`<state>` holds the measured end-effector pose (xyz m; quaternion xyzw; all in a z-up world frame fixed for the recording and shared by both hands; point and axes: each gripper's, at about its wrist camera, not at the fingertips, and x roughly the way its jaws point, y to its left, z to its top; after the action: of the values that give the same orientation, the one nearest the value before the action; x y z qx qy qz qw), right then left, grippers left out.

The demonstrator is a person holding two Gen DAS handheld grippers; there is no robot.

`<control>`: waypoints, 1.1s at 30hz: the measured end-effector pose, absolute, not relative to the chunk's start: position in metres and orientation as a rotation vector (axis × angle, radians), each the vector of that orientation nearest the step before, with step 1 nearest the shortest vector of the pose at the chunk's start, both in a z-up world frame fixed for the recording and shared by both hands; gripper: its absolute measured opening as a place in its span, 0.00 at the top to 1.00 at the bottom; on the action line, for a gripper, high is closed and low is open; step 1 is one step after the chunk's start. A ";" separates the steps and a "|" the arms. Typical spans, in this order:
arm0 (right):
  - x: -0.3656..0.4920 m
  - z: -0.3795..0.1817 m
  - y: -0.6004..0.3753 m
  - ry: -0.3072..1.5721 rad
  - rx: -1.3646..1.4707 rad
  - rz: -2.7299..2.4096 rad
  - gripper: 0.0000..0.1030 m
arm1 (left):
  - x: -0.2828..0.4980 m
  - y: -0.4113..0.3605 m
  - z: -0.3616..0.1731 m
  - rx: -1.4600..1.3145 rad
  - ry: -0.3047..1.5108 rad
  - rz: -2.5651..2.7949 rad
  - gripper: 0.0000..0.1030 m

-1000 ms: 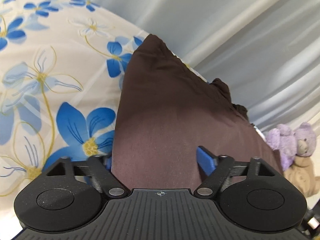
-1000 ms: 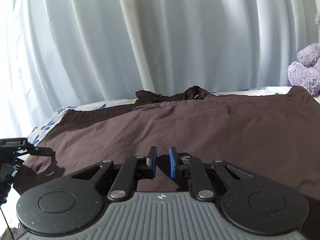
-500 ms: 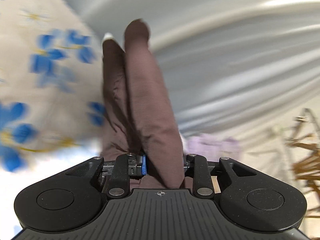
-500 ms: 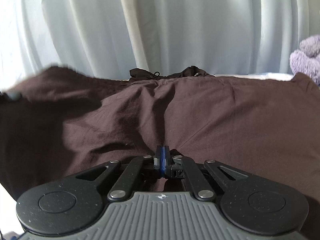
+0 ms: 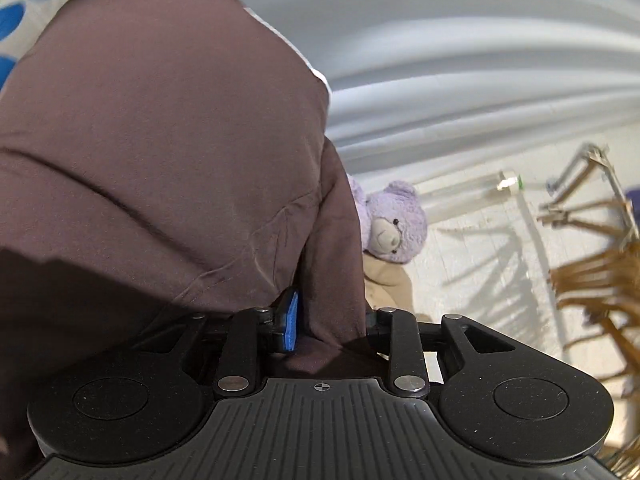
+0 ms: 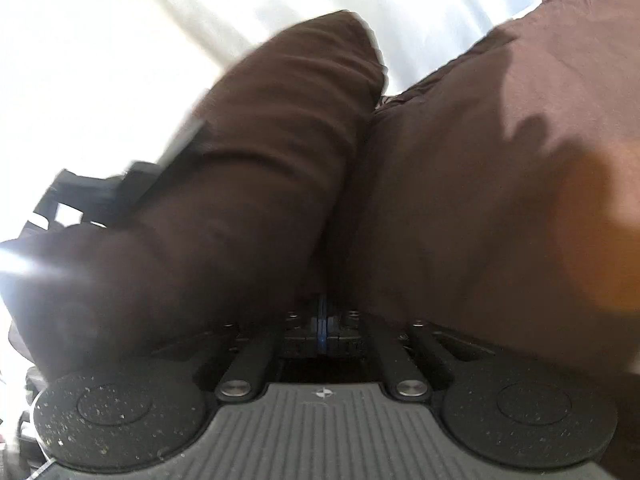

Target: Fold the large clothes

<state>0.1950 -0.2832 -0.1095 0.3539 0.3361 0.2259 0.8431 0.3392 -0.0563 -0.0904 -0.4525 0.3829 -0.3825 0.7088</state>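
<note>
Fabric of the brown garment (image 5: 168,152) is clamped in both left tool (image 5: 328,320) and right tool (image 6: 322,320), lifted off the bed to carry one side over for a fold.

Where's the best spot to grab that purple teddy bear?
Grip the purple plush teddy bear by its round head, coming from the right, the open floor side. Its head shows clear, while the dark brown cloth garment hides its left side.
</note>
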 end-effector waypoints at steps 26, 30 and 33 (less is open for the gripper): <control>0.271 -0.057 -0.298 0.878 0.598 0.474 0.70 | 0.288 0.023 -0.033 -0.711 0.626 -0.507 0.35; 0.273 -0.061 -0.299 0.863 0.595 0.489 0.69 | 0.306 0.048 -0.075 -0.842 0.722 -0.372 0.36; 0.275 -0.062 -0.305 0.867 0.638 0.506 0.68 | 0.307 0.047 -0.085 -0.882 0.704 -0.385 0.31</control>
<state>0.2746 -0.3052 -0.0618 0.3006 0.4085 0.2383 0.8283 0.3065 0.0468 -0.0848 -0.4153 0.3316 -0.1813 0.8275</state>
